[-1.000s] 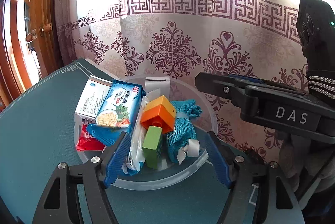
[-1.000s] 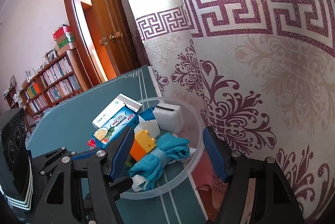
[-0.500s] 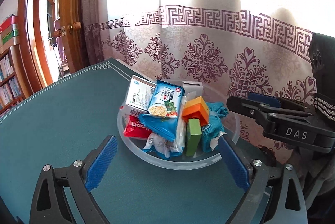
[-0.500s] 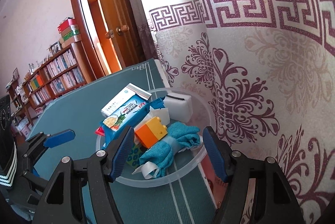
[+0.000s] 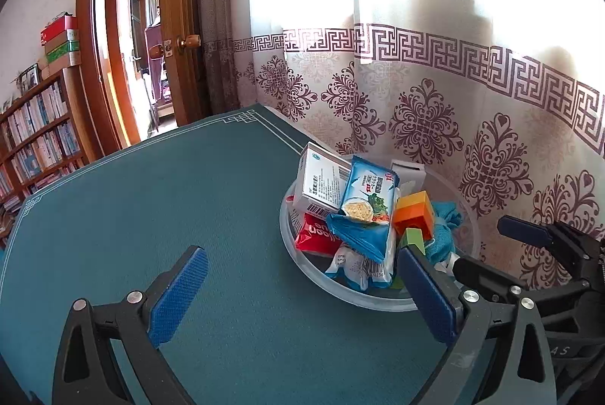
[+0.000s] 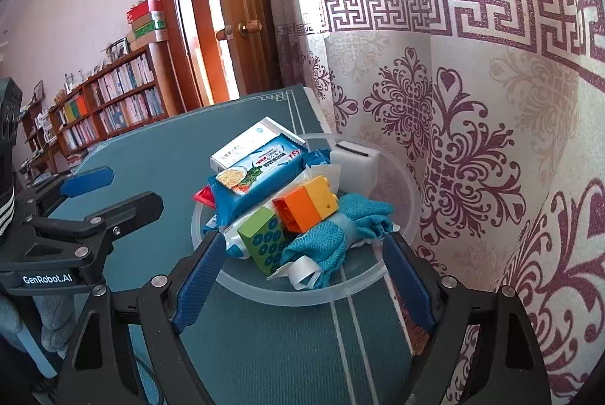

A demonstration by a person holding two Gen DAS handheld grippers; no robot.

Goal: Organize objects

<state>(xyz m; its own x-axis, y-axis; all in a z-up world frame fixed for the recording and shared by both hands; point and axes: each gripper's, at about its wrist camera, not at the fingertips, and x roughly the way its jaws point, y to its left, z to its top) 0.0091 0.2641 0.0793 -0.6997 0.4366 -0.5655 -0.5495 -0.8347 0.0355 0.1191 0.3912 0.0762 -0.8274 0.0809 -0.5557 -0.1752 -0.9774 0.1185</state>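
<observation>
A clear plastic bowl (image 5: 370,299) (image 6: 340,291) stands at the green table's far corner by the curtain. It holds a white medicine box (image 5: 317,182), a blue cracker packet (image 6: 261,174), an orange block (image 6: 306,204), a green block (image 6: 264,242), a teal cloth (image 6: 332,238), a red packet (image 5: 317,235) and a white sponge (image 6: 355,163). My left gripper (image 5: 302,280) is open wide over bare table, left of the bowl. My right gripper (image 6: 302,269) is opening, with the bowl's near rim between its fingers and no pad pressing on it.
The patterned curtain (image 6: 472,140) hangs right behind the bowl, past the table edge (image 6: 314,110). An open wooden door (image 5: 181,27) and bookshelves (image 5: 34,132) stand beyond the table's far side. The green table top (image 5: 170,197) stretches left of the bowl.
My left gripper has opened wider and pulled away to the left, so the bowl now sits at its right finger instead of between both. My right gripper's jaws have spread apart.
</observation>
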